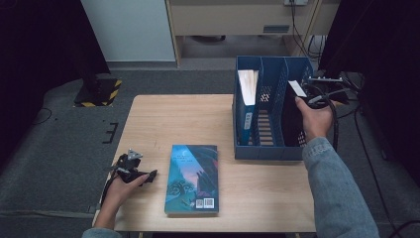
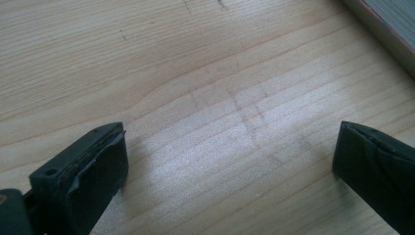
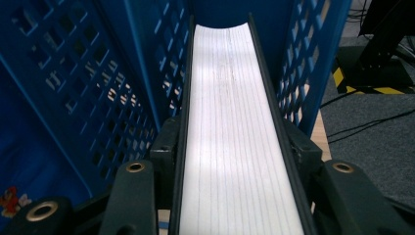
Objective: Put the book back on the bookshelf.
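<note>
The right tongs [image 3: 234,161] are clenching a dark-covered book [image 3: 235,122] by its two covers, one pad pressing on each side, with the white page edge facing the camera in the right gripper view. The jaws are standing only as wide as the book is thick. In the high view the right hand [image 1: 312,119] is holding this book upright inside the rightmost compartment of the blue file rack [image 1: 247,151], at the far right part of the desk [image 1: 163,119]. The perforated blue walls are sitting close on both sides of the book, leaving narrow gaps beside the tongs. Whether the book's lower edge is touching the rack floor cannot be told.

The left tongs [image 2: 230,161] are released, the jaws standing wide apart above bare wood with nothing between them. In the high view the left hand [image 1: 124,181] is resting at the near left edge of the desk, just left of a second book [image 1: 192,178] with a blue-green cover lying flat near the front edge. A corner of that book is showing at the upper right of the left gripper view.

A third book [image 1: 246,99] is standing upright in the leftmost compartment of the rack; the middle compartment is open. The far left part of the desk is giving wide room for moving. The rack's right side is sitting near the desk's right edge.
</note>
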### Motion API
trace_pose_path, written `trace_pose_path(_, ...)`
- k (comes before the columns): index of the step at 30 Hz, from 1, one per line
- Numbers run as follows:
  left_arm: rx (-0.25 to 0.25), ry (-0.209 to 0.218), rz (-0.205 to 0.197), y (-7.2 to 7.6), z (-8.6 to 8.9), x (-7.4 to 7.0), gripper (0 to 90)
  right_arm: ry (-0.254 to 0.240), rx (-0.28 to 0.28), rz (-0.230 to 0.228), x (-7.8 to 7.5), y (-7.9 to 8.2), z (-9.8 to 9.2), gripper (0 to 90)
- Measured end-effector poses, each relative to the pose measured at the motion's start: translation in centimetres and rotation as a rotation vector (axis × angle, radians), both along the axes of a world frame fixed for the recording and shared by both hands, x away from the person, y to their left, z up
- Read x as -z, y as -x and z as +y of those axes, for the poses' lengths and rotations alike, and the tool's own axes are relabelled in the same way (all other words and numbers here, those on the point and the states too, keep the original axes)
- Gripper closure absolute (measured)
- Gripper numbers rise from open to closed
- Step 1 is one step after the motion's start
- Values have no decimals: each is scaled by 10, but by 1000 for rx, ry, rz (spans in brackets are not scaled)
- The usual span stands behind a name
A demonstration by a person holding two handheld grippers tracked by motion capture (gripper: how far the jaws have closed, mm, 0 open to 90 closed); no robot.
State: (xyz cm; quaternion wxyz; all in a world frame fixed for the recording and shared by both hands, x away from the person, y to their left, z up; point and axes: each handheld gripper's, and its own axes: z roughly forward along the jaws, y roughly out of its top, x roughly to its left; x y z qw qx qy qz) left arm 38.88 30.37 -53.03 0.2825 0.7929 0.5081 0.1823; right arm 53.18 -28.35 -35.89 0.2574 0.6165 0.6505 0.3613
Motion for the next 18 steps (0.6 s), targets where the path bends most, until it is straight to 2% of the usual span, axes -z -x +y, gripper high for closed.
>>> trace_pose_path(9,3,1,-2,1,0,0,0,36,-2,24,3,2,7,518)
trace_pose_path(18,4,5,-2,1,-2,0,0,51,-11,19,5,8,14,506)
